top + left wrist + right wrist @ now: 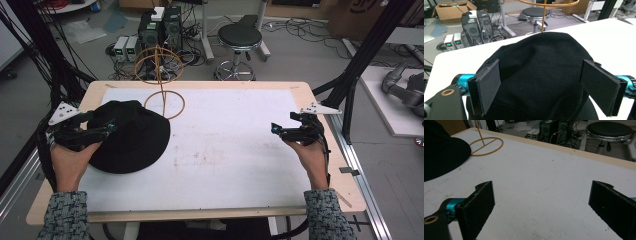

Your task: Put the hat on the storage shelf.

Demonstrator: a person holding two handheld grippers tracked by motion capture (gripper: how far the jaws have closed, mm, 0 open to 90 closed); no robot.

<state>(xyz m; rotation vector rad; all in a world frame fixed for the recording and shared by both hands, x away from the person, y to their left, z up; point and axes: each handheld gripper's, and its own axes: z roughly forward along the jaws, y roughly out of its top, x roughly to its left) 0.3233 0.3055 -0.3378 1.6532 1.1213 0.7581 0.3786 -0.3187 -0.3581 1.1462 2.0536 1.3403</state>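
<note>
A black brimmed hat [132, 137] lies on the white mat at the table's left. Its crown [541, 72] rises between the two pads of my left gripper [107, 127], which stand wide apart on either side of it; I see no pad pressing into the cloth. Just behind the hat is a gold wire hat stand [165, 102] with a ring base and an upper hoop [544, 5]. My right gripper [275, 129] hovers open over the bare mat at the right, nothing between its pads [477, 205]. From there the hat [439, 152] and the stand's base [485, 145] show far off.
The white mat [240, 150] covers a wooden table with its edge [200, 216] near the person. Beyond the far edge, on the floor, are a black stool [239, 37], computer boxes [160, 27] and cables. Black frame posts [360, 60] flank the table.
</note>
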